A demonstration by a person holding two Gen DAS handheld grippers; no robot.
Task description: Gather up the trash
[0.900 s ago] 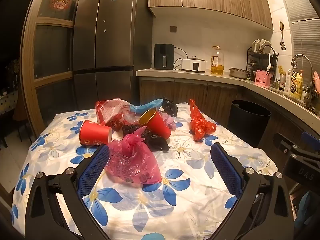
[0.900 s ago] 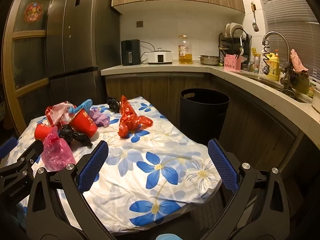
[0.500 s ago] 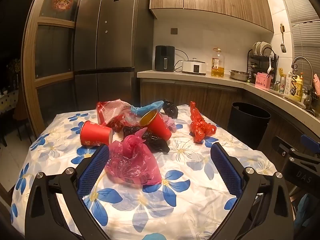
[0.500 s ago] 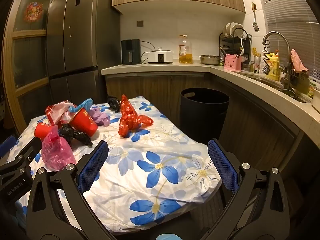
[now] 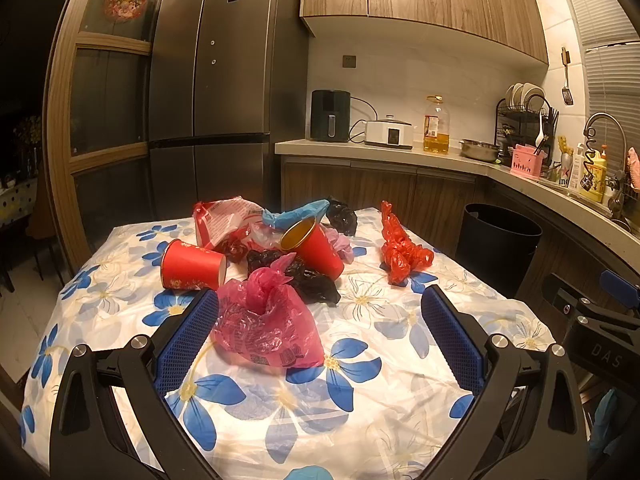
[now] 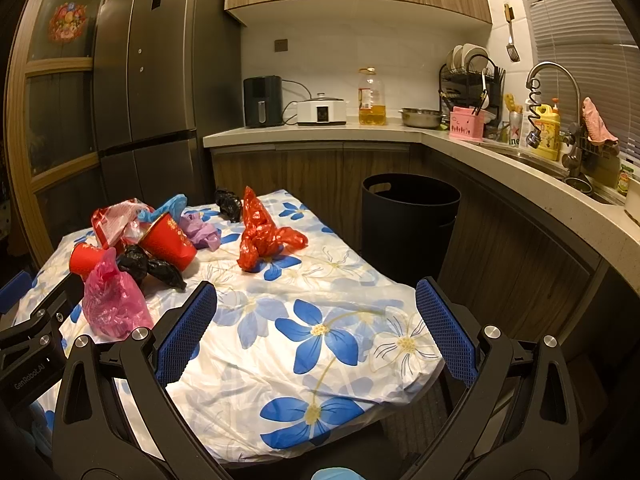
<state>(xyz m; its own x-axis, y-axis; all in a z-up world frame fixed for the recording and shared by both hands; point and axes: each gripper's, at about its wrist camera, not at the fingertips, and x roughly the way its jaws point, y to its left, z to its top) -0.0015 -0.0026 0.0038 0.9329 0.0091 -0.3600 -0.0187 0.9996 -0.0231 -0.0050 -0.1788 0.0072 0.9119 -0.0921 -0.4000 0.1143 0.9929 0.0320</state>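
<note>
Blue-padded jaws of the left gripper (image 5: pixel 319 334) stand wide apart and hold nothing, with the pink bag (image 5: pixel 266 326) on the flowered tabletop (image 5: pixel 360 392) just beside their left pad. Behind the pink bag lie two red cups (image 5: pixel 192 266), black bags and a red bag (image 5: pixel 400 250). Only the right wrist view shows its own gripper (image 6: pixel 316 330), equally wide and empty, and the whole black bin (image 6: pixel 410 220) past the tabletop's far right edge, well apart from the pink bag.

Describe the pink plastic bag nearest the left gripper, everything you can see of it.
The pink plastic bag is thin, translucent and crinkled, with dark print near its lower edge. Its top is tied into a knot that sticks upward; the body slumps loosely on the floral tablecloth. It lies at the near edge of the trash pile, just in front of a black bag, seemingly touching it. No gripper touches it.
</note>
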